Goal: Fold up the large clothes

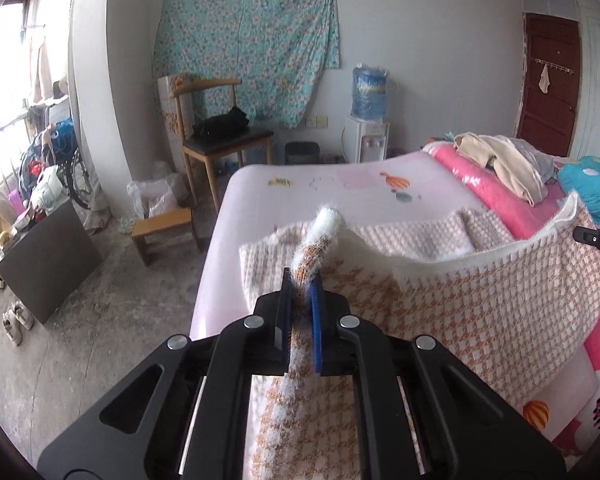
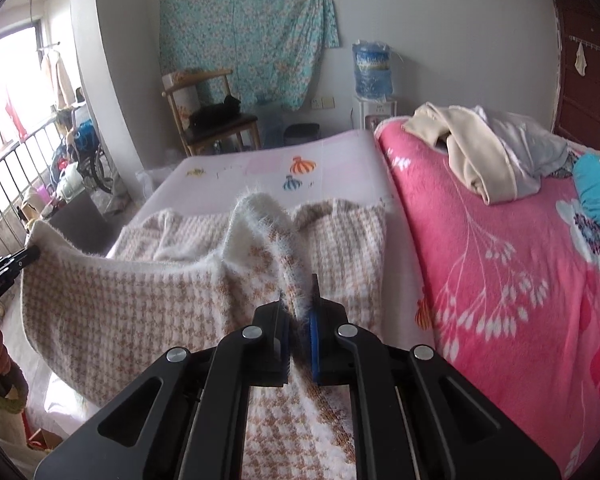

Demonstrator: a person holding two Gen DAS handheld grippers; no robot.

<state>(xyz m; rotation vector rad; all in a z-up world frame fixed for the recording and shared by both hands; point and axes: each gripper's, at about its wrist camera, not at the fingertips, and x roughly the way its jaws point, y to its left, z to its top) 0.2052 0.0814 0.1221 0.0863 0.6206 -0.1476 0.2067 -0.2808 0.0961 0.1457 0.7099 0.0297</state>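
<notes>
Almost nothing here can be read. Far beyond the claw, against the back wall, the blue water bottle (image 1: 370, 90) on the white dispenser (image 1: 367, 141) carries a label with pale lettering, but it is too blurred to make out any word. At the right edge of the left wrist view, the tip of the right gripper (image 1: 598, 239) shows a small white mark that looks like a letter "D", the rest is cut off. No other text, number or sign is legible.
</notes>
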